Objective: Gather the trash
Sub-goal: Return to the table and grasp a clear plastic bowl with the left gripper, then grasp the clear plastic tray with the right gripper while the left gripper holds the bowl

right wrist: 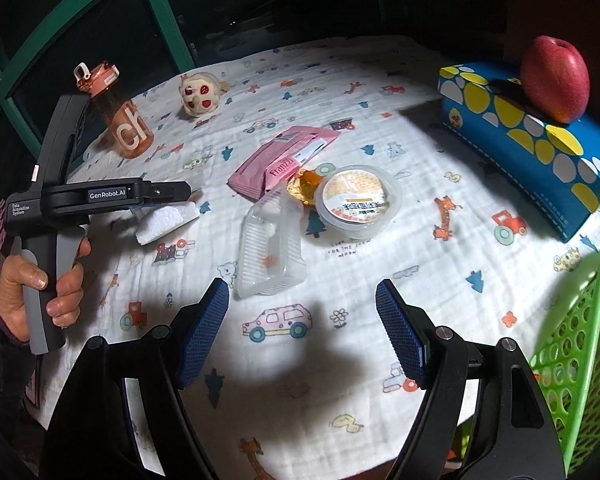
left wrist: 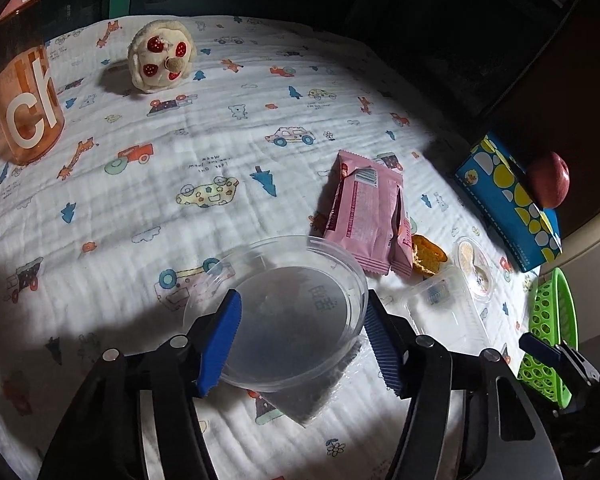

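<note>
My left gripper [left wrist: 302, 300] reaches down over a clear round plastic lid [left wrist: 284, 312] that lies tilted on a white foam piece [left wrist: 308, 400]. Its right pad stands at the lid's rim and its left pad covers the lid's left part. I see no firm squeeze. Beyond it lie a pink snack wrapper [left wrist: 366, 216], an orange scrap [left wrist: 428, 258], a small round cup [right wrist: 358, 200] and a clear ribbed tray [right wrist: 272, 248]. My right gripper [right wrist: 302, 320] hangs open over bare printed cloth, just short of the tray. A hand [right wrist: 24, 292] holds the left gripper [right wrist: 172, 192] at the left.
A green perforated basket [right wrist: 576, 340] stands at the table's right edge. A blue tissue box [right wrist: 540, 148] with an apple [right wrist: 556, 76] on it sits at the back right. An orange bottle [left wrist: 24, 108] and a plush toy [left wrist: 162, 56] stand at the far left.
</note>
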{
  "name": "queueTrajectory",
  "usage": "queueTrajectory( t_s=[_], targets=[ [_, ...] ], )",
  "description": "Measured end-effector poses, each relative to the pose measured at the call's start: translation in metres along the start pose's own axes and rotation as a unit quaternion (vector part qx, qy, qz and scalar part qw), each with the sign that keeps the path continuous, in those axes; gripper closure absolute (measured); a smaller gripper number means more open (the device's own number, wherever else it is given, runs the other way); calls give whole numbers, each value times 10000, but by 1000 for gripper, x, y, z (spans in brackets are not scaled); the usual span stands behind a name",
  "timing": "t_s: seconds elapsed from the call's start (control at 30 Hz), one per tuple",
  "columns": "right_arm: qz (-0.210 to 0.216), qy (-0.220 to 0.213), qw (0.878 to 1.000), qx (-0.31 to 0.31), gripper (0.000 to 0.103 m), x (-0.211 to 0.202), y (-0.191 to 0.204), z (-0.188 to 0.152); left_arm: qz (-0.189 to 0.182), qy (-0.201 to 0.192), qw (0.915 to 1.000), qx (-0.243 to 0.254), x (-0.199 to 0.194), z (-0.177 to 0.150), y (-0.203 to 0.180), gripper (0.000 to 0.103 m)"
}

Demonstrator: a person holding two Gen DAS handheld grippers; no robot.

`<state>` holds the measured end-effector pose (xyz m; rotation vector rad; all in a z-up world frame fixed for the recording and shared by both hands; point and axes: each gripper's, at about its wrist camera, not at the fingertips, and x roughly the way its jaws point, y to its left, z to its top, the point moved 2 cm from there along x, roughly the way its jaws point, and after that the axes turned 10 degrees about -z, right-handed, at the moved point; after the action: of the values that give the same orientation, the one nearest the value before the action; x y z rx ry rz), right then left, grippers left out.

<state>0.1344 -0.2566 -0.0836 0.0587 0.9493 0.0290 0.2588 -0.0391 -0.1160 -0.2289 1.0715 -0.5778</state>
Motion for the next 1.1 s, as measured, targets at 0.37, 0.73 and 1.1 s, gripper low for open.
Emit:
queueTrajectory(
  t_s=[0.37,0.73,1.1],
  targets=[
    [10,224,9994,-269,35,40,27,8,-112,-248,9995,138,-26,1,-3,72],
    [-293,409,9969,-612,48,68,44,5,-165,-411,9990,91,-45,1,1,87],
    [-26,160,9994,-312,48,33,34,3,-307,-543,9979,193,-65,1,-14,94]
  ],
)
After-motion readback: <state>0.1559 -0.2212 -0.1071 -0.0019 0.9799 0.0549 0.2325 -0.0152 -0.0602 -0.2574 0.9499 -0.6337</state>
